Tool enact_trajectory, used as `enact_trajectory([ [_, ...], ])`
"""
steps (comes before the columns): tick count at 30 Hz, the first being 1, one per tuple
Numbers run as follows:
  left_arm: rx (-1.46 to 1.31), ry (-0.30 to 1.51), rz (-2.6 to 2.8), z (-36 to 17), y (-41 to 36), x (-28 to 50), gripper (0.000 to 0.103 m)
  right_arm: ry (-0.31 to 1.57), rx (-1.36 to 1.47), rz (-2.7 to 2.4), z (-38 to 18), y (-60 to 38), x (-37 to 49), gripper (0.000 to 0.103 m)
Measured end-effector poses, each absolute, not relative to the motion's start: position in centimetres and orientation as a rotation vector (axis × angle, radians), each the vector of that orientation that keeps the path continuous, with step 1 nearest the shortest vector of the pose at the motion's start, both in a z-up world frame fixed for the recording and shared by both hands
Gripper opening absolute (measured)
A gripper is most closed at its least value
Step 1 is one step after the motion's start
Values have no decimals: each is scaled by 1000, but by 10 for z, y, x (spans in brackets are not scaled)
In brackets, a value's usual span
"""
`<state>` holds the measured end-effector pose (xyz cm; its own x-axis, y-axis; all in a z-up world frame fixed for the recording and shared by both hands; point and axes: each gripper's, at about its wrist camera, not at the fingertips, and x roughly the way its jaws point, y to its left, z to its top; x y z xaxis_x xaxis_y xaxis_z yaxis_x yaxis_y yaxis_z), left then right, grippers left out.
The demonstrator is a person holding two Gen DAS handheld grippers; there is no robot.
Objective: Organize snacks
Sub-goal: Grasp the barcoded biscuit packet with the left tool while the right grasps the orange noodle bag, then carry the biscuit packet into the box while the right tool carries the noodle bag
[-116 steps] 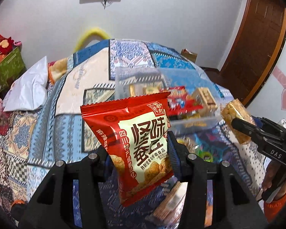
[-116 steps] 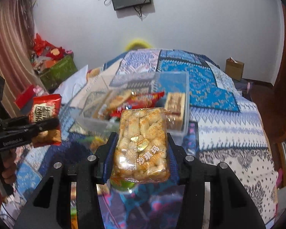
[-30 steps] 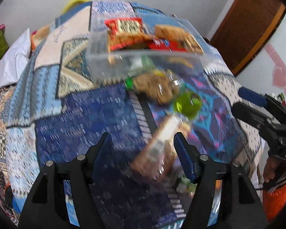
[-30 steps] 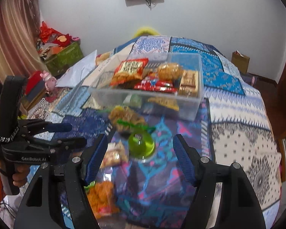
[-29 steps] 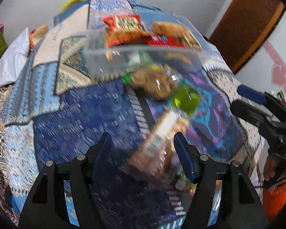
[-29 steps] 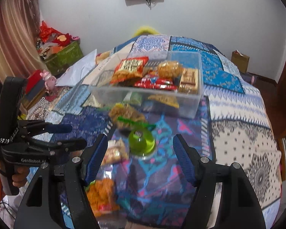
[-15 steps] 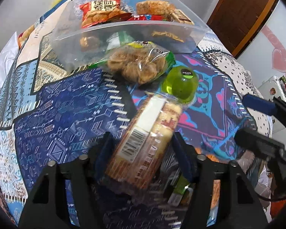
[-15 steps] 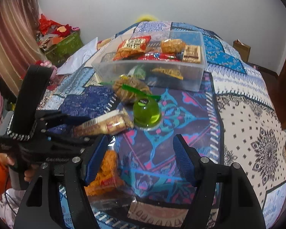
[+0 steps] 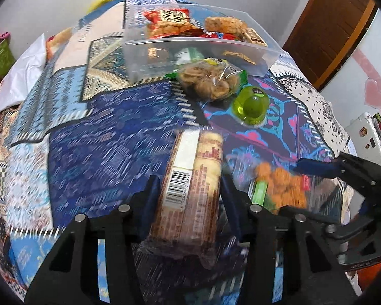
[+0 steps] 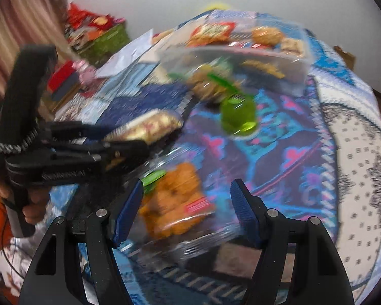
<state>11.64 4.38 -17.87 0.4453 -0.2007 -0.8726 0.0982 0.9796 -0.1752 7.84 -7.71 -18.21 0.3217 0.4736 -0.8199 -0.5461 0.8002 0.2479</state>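
My left gripper is shut on a long clear pack of biscuits with a barcode, just above the blue bedspread. It also shows in the right wrist view. My right gripper is open, its jaws on either side of a clear bag of orange snacks, which also shows in the left wrist view. A clear plastic bin holding several snacks stands further back on the bed.
A bag of round cookies lies in front of the bin. A green jelly cup sits beside it. A white pillow lies at the left. A brown door is at the right.
Both grippers dropped their earlier packs in the bin and came down. My left gripper has closed on the biscuit pack. My right gripper has moved down around the orange snack bag.
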Motion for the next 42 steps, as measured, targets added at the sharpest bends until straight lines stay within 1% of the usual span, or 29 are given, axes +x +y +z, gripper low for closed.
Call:
enact_trajectory([
  [2, -113, 1086, -180, -176, 48, 108, 47, 1059, -88, 691, -186, -70, 76, 69],
  [3, -118, 1083, -173, -174, 51, 103, 47, 1073, -87, 700, -190, -67, 75, 73],
  [5, -127, 1080, -166, -173, 55, 96, 47, 1082, -96, 697, -194, -64, 75, 76],
  [10, -119, 1114, -162, -183, 55, 90, 47, 1051, -156, 673, -196, -56, 73, 76],
  [11, -114, 1126, -160, -187, 54, 90, 47, 1051, -163, 667, -197, -55, 74, 76],
  [12, -114, 1136, -161, -190, 53, 90, 47, 1037, -182, 647, -197, -54, 73, 65],
  [13, -117, 1143, -162, -193, 53, 90, 47, 1030, -198, 633, -197, -52, 74, 61],
  [18, -119, 1158, -176, -200, 51, 94, 47, 1024, -158, 634, -193, -60, 74, 57],
  [25, -100, 1114, -162, -200, 49, 97, 46, 991, -91, 612, -179, -78, 73, 56],
  [31, -123, 1057, -140, -179, 55, 101, 46, 923, -71, 571, -155, -92, 81, 56],
  [42, -127, 864, -132, -101, 59, 130, 46, 779, -5, 515, -105, -105, 122, 56],
])
